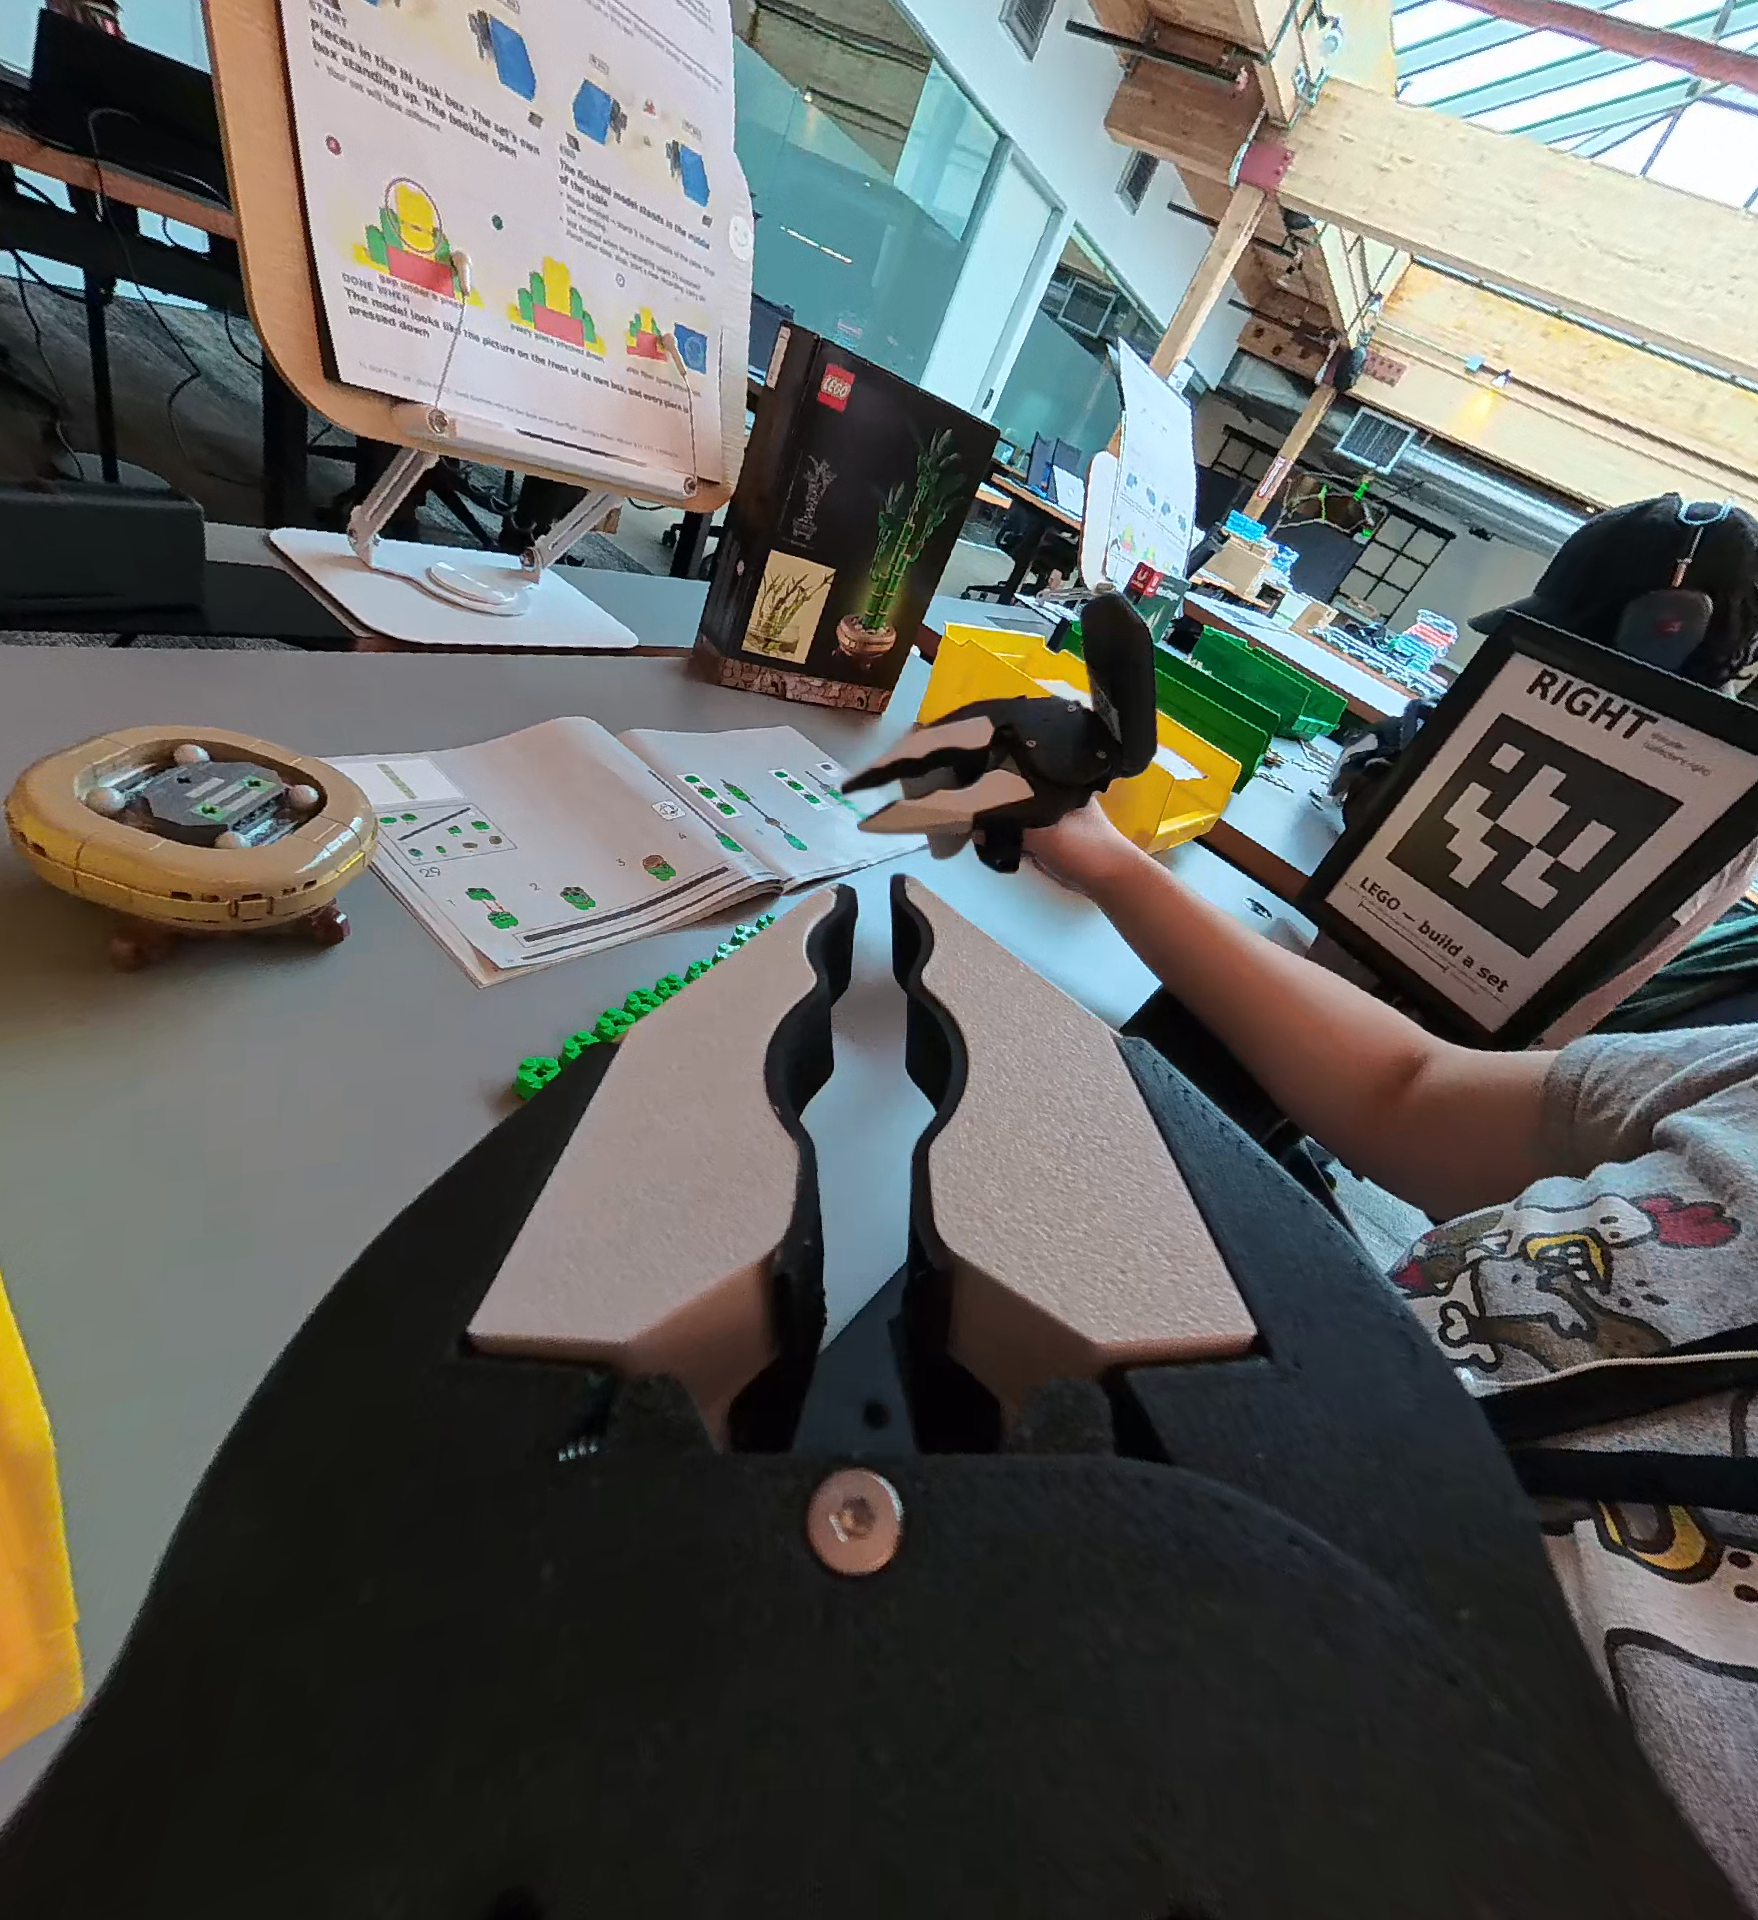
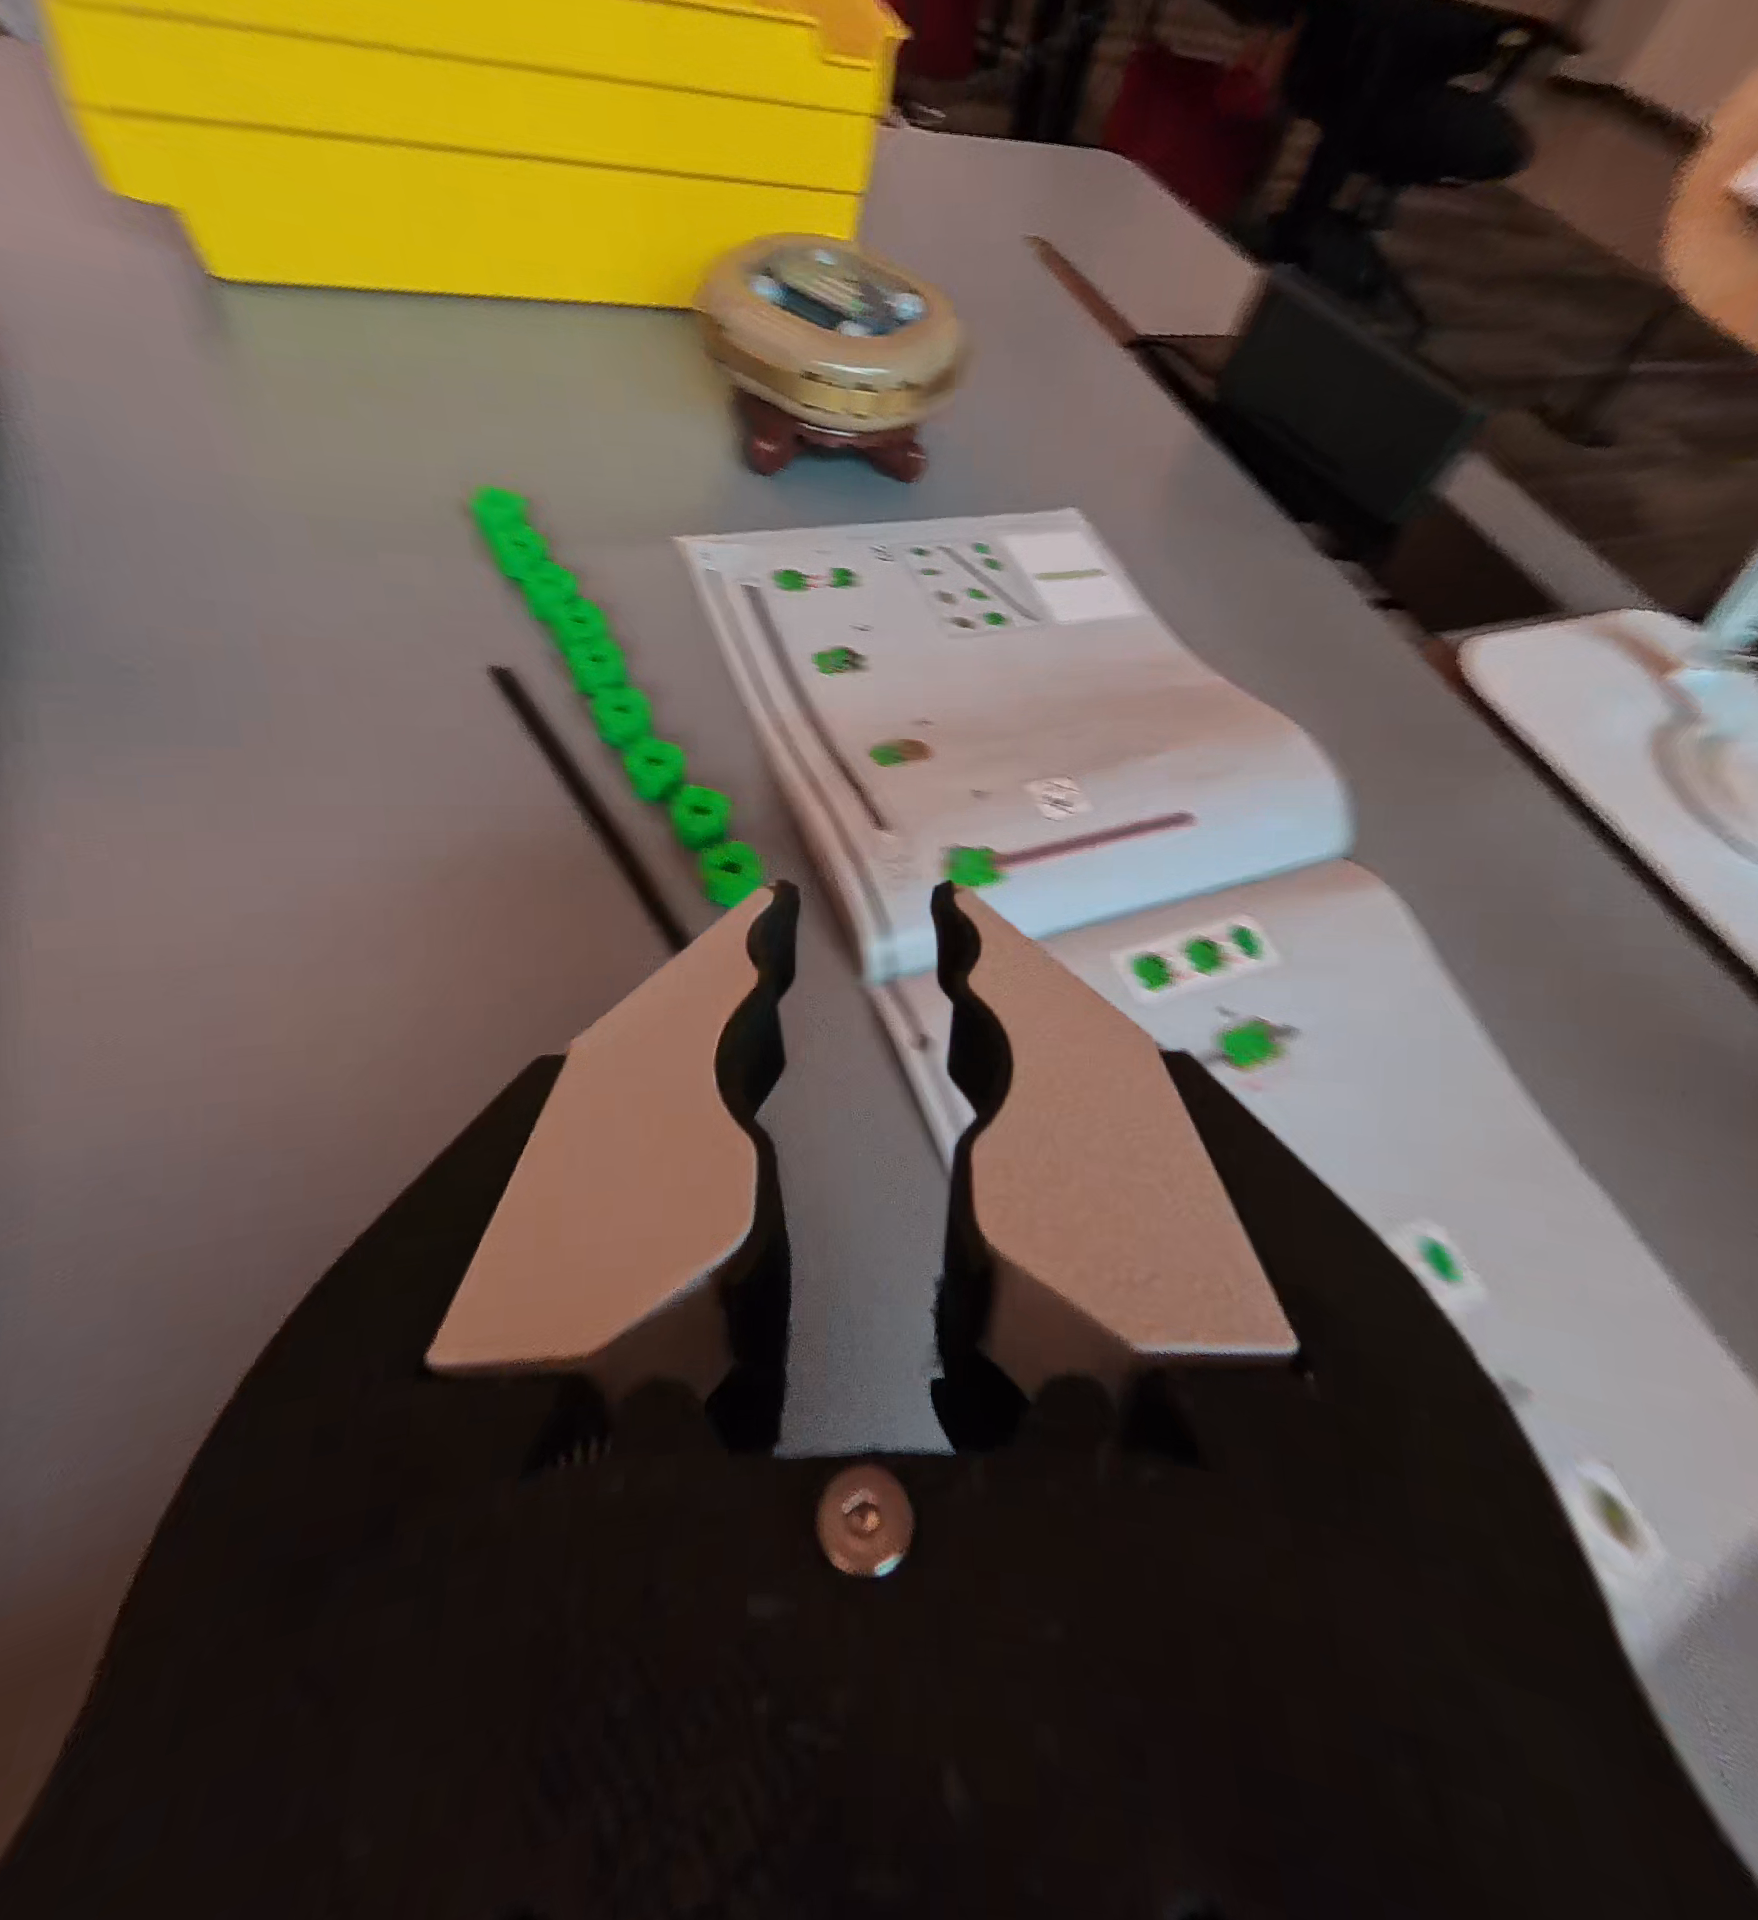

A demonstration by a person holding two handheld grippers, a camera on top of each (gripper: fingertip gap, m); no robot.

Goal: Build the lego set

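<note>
Both tongs hung empty with their jaws parted, the left gripper (image 1: 873,899) above the table's near edge and the right gripper (image 2: 864,902) over the row of green pieces (image 2: 605,675) beside the thin black rod (image 2: 584,800) and open booklet (image 2: 1020,727). Those pieces looked light, hard and apt to skitter, best pinched across their flat sides; the rod seemed slender and bendable. The tan pot base (image 1: 191,826) stood on the smooth grey table (image 1: 231,1143), in a bright workshop.
</note>
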